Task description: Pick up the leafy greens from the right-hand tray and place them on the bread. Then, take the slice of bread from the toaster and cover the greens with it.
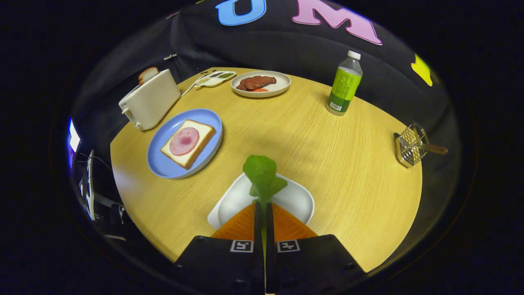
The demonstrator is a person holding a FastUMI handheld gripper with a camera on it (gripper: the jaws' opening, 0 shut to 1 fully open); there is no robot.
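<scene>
While looking forward along its two fingers, the claw [264, 213] is pinching the stem of the leafy greens [262, 174], with both fingers pressing close together on it. It is pointing forward and somewhat downward over the worktop [319, 139], and the leaf is sticking out just ahead of the fingertips, above the white tray [299, 200] sitting right below them. Beyond and to the left, a blue plate [163, 164] is carrying a slice of bread [200, 143] topped with a round of ham [184, 141]. Farther left, a white toaster [151, 104] is holding a second slice [147, 74] upright in its slot. At the far side, a plate of meat [260, 83], a small tray [215, 78] and a green-labelled bottle [345, 84] are standing, and a wire rack [411, 145] is resting at the right edge.
</scene>
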